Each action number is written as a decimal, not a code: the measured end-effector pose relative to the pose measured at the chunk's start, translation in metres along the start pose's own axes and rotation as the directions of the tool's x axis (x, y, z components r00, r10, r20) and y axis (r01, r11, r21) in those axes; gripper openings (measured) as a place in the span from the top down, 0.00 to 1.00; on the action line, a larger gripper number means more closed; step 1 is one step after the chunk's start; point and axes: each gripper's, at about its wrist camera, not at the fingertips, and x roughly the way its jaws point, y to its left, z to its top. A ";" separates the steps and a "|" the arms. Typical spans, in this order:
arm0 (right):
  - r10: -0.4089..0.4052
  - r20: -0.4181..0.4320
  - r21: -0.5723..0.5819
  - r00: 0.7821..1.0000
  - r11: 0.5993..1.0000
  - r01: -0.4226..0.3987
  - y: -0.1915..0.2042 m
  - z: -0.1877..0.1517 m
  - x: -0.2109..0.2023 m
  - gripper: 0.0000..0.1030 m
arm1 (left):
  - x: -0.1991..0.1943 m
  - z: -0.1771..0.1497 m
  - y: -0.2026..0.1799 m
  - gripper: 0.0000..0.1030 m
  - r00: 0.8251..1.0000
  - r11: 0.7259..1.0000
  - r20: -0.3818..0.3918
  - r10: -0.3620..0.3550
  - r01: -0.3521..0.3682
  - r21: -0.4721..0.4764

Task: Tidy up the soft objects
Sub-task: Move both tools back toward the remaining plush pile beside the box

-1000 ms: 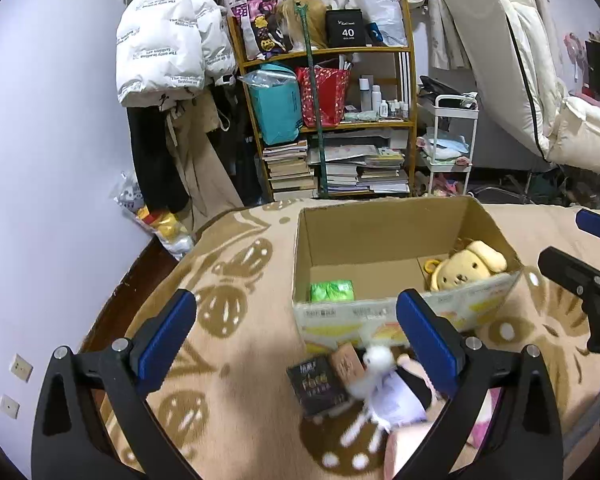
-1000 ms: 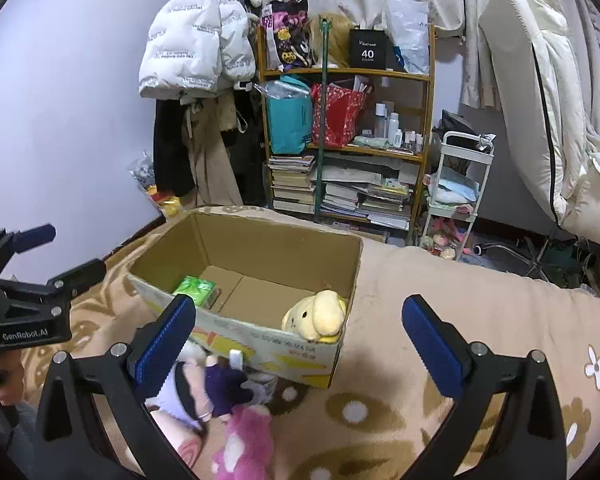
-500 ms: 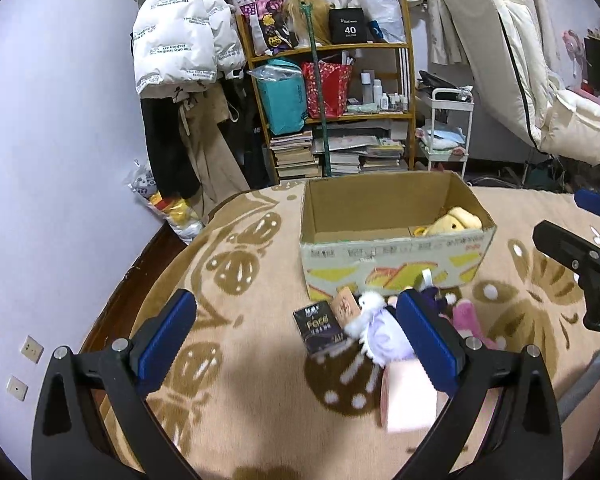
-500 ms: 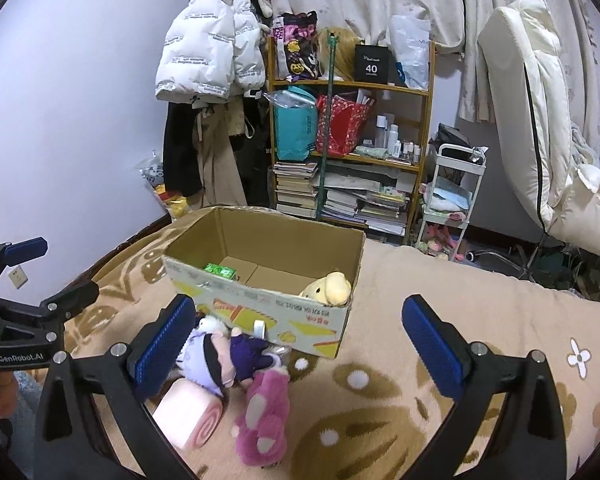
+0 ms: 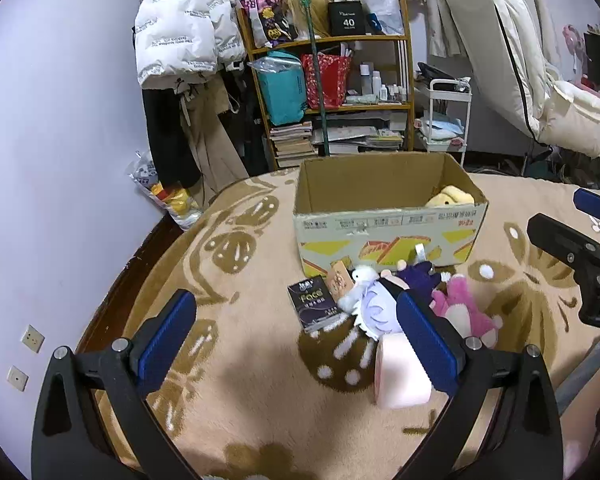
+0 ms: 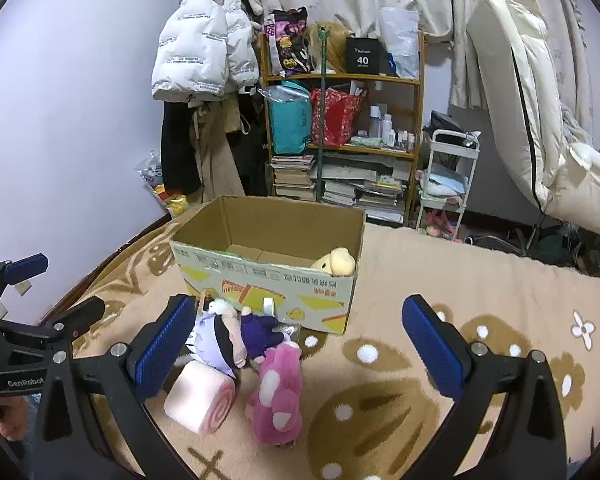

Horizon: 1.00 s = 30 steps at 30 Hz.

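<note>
An open cardboard box sits on a beige patterned rug, and a yellow plush toy lies inside it at the right end, its head just above the front wall. A small green packet barely shows over the box's near edge in the right wrist view. Just in front of the box lies a cluster of soft things: a doll with pale lavender hair and a dark purple outfit, a pink plush toy touching it on the right, and a pink swirl-roll cushion beside both, nearest the cameras. A dark packet printed "Face" and a small tan card lie left of the doll. The left gripper hovers above the rug with its blue-padded fingers spread wide and nothing between them. The right gripper also stands wide apart and empty, above the toys. A wooden bookshelf and a white puffer jacket stand behind.
</note>
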 end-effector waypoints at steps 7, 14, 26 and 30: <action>-0.017 -0.034 0.004 0.999 1.000 0.017 -0.005 -0.011 0.016 0.00 | 0.016 -0.011 -0.007 0.04 1.000 1.000 -0.028 0.009 -0.009 0.012; -0.030 -0.067 0.019 0.997 0.999 0.031 -0.008 -0.017 0.029 0.00 | 0.029 -0.017 -0.016 0.04 0.999 0.999 -0.051 0.010 -0.007 0.046; -0.025 -0.140 0.020 0.990 0.999 0.028 -0.006 -0.025 0.052 0.00 | 0.051 -0.024 -0.027 0.04 0.992 0.998 -0.126 0.000 0.009 0.068; -0.030 -0.164 0.007 0.986 0.999 0.032 -0.002 -0.027 0.059 0.00 | 0.057 -0.026 -0.027 0.04 0.989 0.997 -0.147 -0.015 0.025 0.067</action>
